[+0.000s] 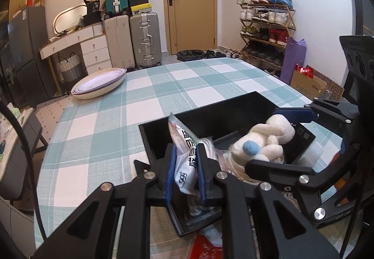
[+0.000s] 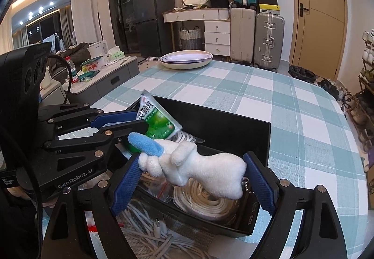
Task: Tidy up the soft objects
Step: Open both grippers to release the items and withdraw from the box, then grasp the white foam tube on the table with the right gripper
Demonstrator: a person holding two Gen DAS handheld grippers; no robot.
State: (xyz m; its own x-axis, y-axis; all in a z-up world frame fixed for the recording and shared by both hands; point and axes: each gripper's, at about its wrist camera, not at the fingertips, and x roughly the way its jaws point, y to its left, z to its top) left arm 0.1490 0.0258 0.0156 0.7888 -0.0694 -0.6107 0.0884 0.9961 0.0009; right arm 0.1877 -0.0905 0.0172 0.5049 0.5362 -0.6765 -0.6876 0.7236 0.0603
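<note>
Low in the frame, the left gripper (image 1: 185, 172) pinches a sachet (image 1: 184, 163) over the black box (image 1: 210, 114); the right gripper (image 2: 194, 179), spread wide, brackets the white plush toy (image 2: 205, 170) at lower centre.

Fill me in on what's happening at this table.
A person is sorting soft things into a black box on a checked tablecloth, with a handheld gripper in each hand. The left gripper is shut on a plastic packet and holds it over the box's near edge. The right gripper has its jaws wide on either side of a white plush toy, which lies across a coil of cable in the box. Whether its pads press the toy is unclear.
</note>
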